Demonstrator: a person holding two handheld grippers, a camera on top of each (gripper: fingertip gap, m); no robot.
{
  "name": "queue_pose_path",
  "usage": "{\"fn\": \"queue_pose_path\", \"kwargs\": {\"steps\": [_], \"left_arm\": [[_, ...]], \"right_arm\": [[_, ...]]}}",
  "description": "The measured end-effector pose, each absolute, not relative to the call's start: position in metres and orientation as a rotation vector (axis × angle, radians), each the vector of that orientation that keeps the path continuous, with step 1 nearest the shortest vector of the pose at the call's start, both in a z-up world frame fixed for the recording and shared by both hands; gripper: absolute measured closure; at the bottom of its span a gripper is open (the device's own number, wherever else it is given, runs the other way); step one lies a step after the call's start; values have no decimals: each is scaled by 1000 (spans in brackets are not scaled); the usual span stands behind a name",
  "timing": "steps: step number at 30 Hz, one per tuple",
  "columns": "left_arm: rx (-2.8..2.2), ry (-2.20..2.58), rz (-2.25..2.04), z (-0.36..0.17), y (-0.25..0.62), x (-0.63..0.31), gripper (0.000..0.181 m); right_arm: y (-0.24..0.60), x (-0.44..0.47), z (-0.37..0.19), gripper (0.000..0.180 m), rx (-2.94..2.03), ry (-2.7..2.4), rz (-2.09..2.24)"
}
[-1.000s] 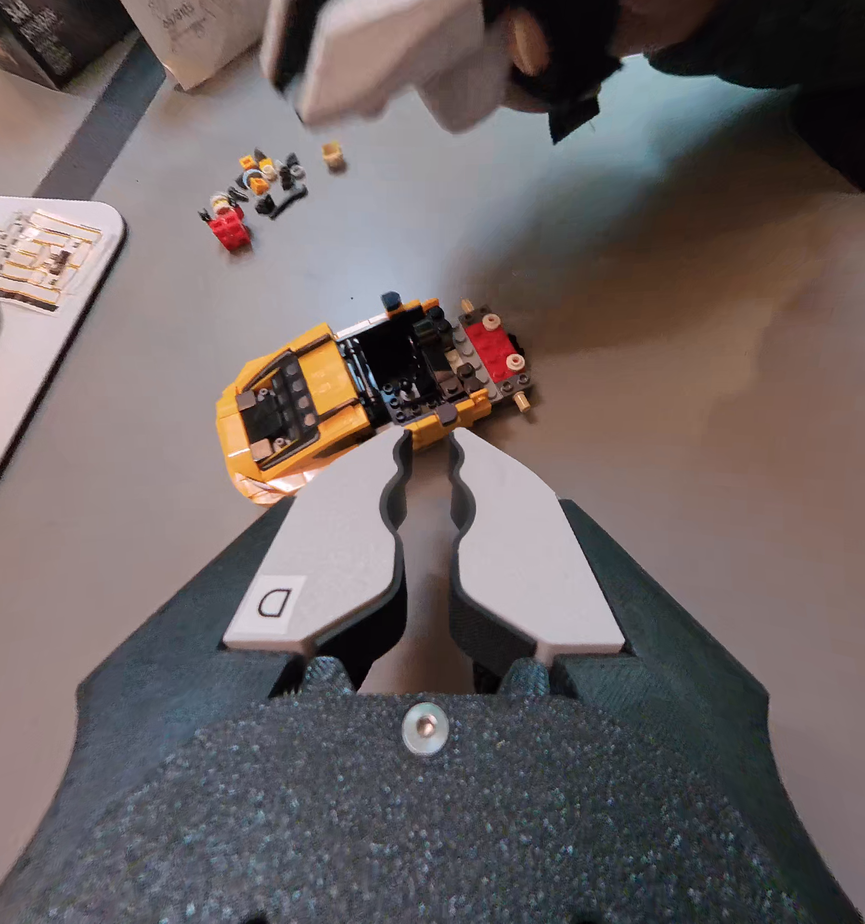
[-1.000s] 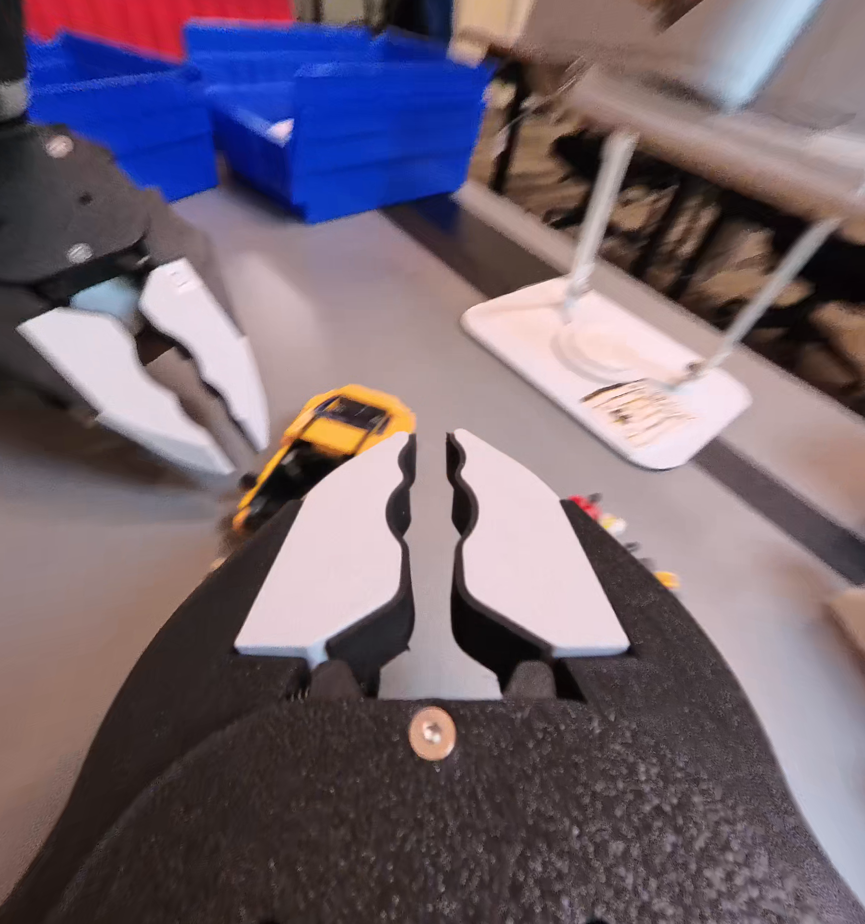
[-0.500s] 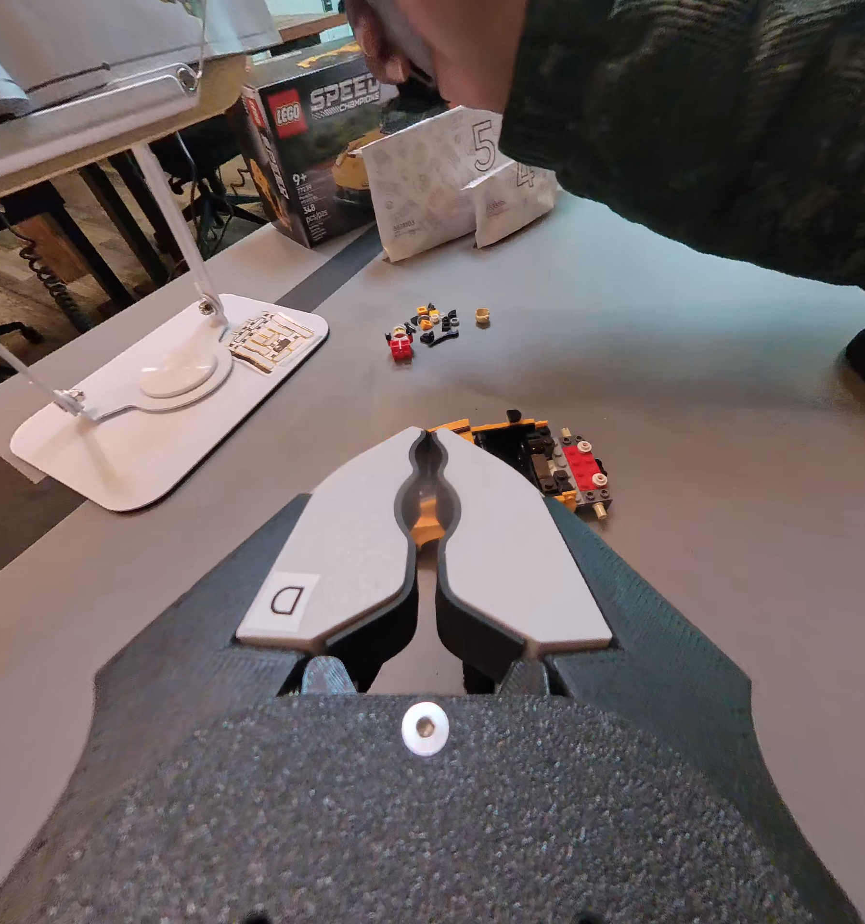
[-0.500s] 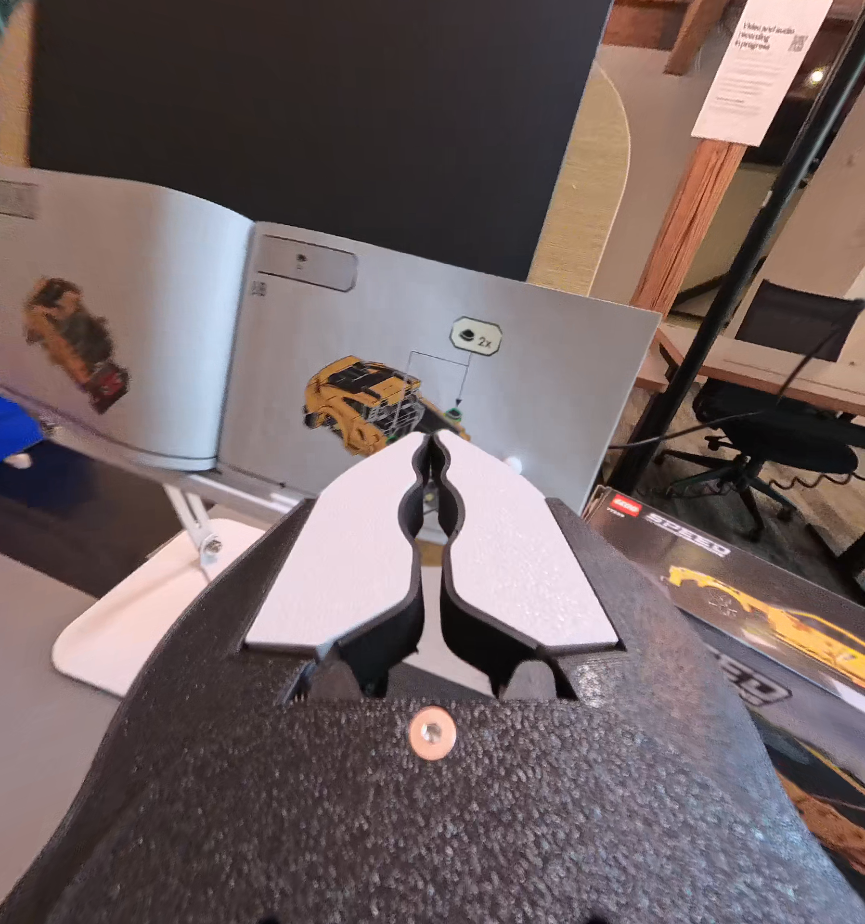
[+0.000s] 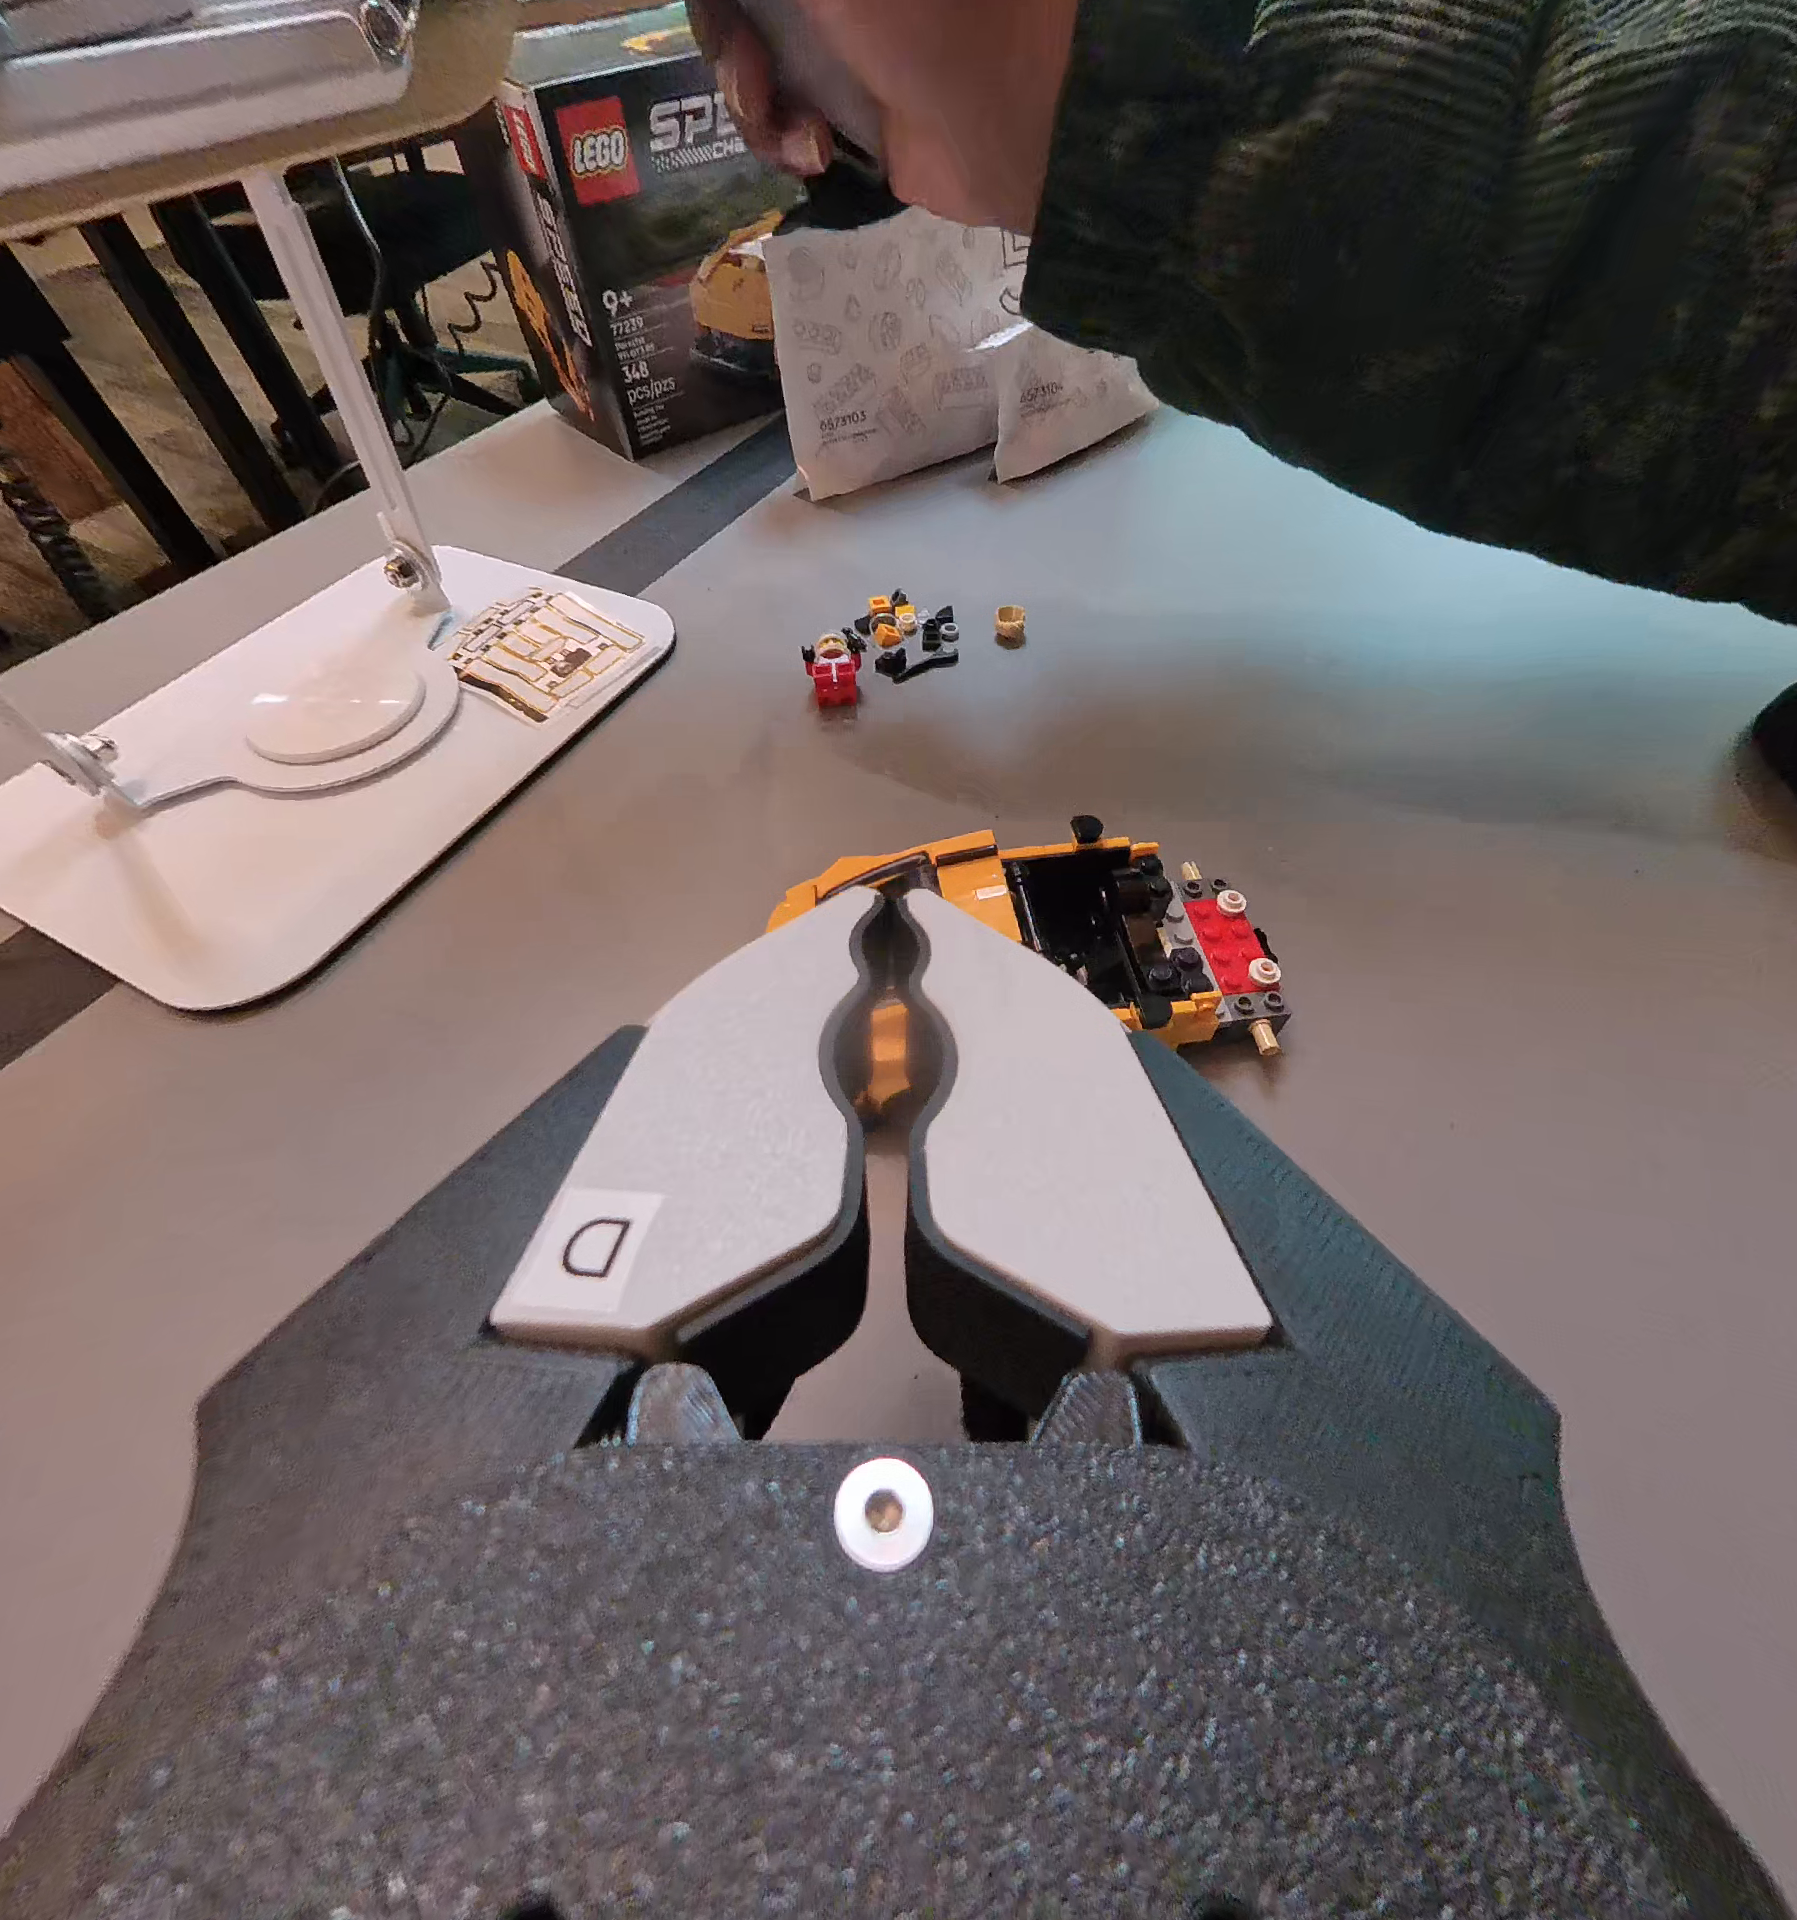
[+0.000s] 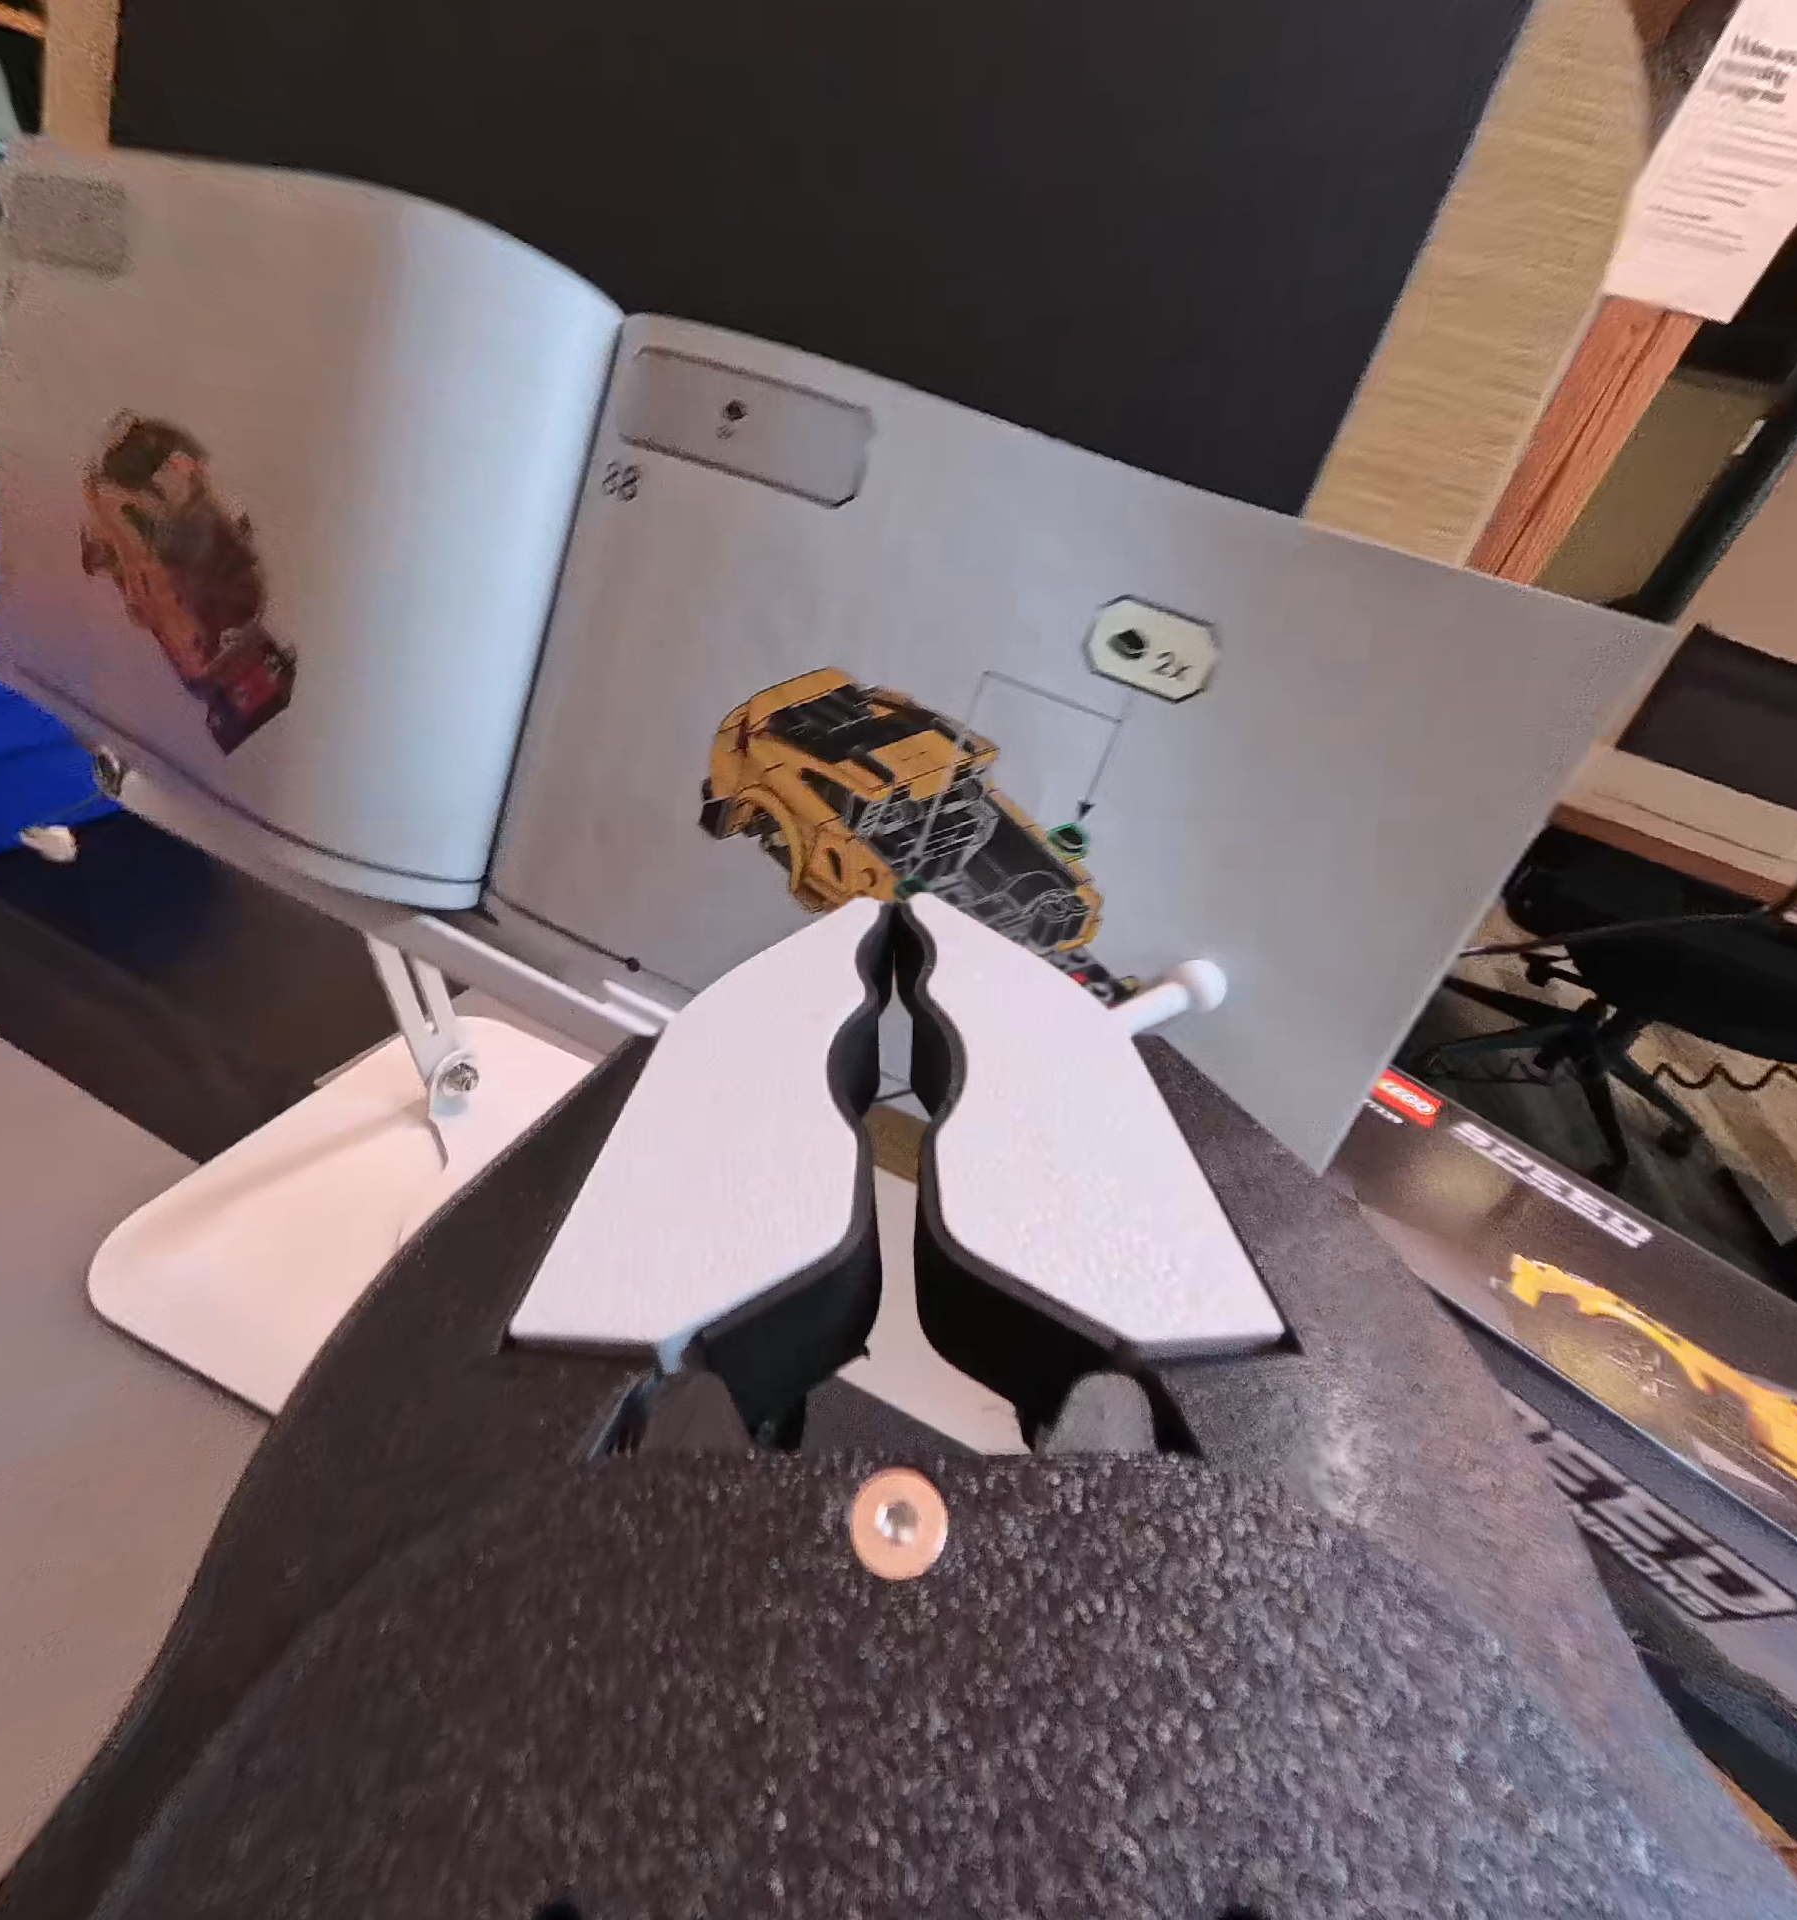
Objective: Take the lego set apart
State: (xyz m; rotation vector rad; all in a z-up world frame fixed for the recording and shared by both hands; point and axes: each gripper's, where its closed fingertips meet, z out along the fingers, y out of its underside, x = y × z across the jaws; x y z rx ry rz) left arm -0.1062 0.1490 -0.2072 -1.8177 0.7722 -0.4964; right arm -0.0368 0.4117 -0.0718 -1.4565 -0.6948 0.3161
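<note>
The lego car (image 5: 1070, 935) lies on the grey worktop (image 5: 1393, 1299), partly stripped: yellow body at one end, open black interior in the middle, red plate and grey studs at the other. The left hand-held gripper (image 5: 892, 906) sits over the yellow end with its fingertips nearly together; yellow shows through the gap between the fingers, but whether they pinch the body or merely hover above it cannot be told. Beyond the car lies a cluster of loose parts (image 5: 889, 644) with a red minifigure (image 5: 834, 673). To the car's left stands a white stand base (image 5: 250, 831). The right hand-held gripper (image 6: 896, 914) is off the car, fingertips closed and apparently empty, pointing at the instruction booklet (image 6: 1289, 831). Recommended practice: brace the yellow end firmly with the left tool, then bring the right down onto one small exposed piece and pry upward, not sideways.
</note>
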Motion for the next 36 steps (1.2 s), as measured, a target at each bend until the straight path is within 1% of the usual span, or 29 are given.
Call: {"fn": "queue_pose_path", "kwargs": {"steps": [9, 15, 19, 23, 29, 36], "left_arm": [[-1809, 769, -493, -205, 149, -106, 181], [-1778, 685, -419, -192, 160, -120, 181], [-1686, 481, -290, -146, 197, -155, 181], [-1587, 318, -156, -101, 255, -190, 181], [-1569, 267, -97, -85, 327, -195, 181], [-1558, 229, -40, -77, 361, -194, 181]], "right_arm": [[409, -44, -76, 180, -1459, -708, 309], [378, -89, -75, 180, -1391, -770, 320], [371, -94, -77, 180, -1378, -707, 308], [355, -87, -77, 180, -1355, -631, 329], [316, -57, -89, 180, -1354, -675, 295], [296, -5, -108, 180, -1422, -671, 283]]}}
